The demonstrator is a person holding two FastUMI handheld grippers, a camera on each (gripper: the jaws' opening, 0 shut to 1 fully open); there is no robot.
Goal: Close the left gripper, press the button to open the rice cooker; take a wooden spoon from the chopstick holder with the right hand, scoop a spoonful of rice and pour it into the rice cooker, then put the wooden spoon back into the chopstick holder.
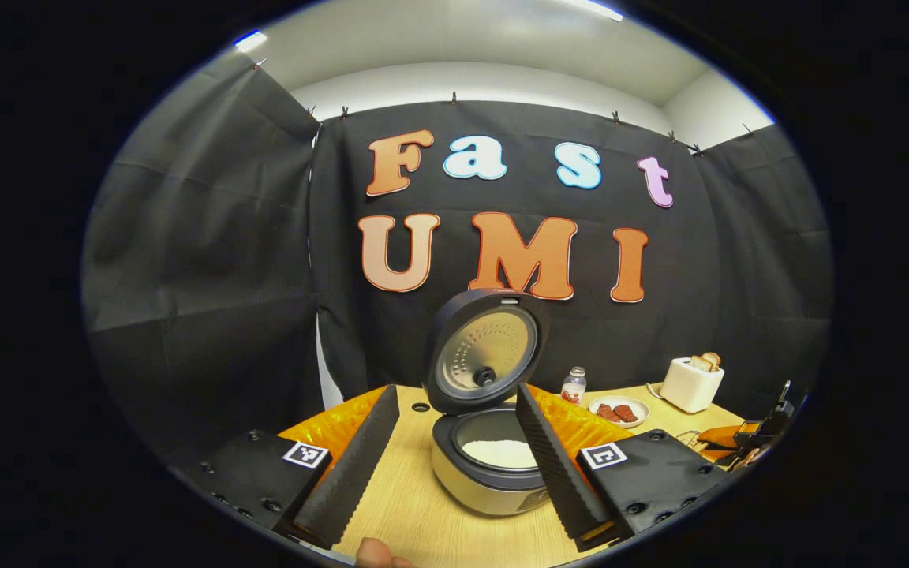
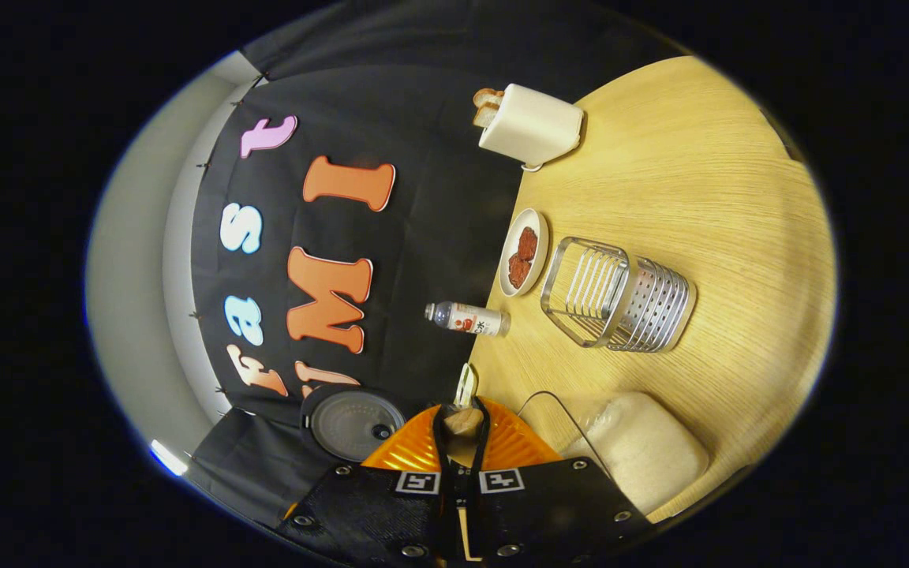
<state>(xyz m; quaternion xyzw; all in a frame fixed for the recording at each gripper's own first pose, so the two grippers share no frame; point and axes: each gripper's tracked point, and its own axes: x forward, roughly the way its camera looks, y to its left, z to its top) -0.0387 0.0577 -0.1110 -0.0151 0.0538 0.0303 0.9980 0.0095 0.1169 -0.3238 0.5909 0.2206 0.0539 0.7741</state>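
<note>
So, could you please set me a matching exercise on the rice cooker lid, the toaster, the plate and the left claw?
1 dark round rice cooker lid
2 white boxy toaster
3 small white round plate
4 left claw

A fingers apart
B swung up
C carries red-brown pieces
D holds bread slices

Pairs: 1-B, 2-D, 3-C, 4-A.

In the right gripper view, a toaster (image 2: 532, 125) with bread sits at the top of the frame, a plate (image 2: 523, 252) of reddish food below it, a small bottle (image 2: 468, 318) lying left, all on the counter (image 2: 707, 181).
</note>
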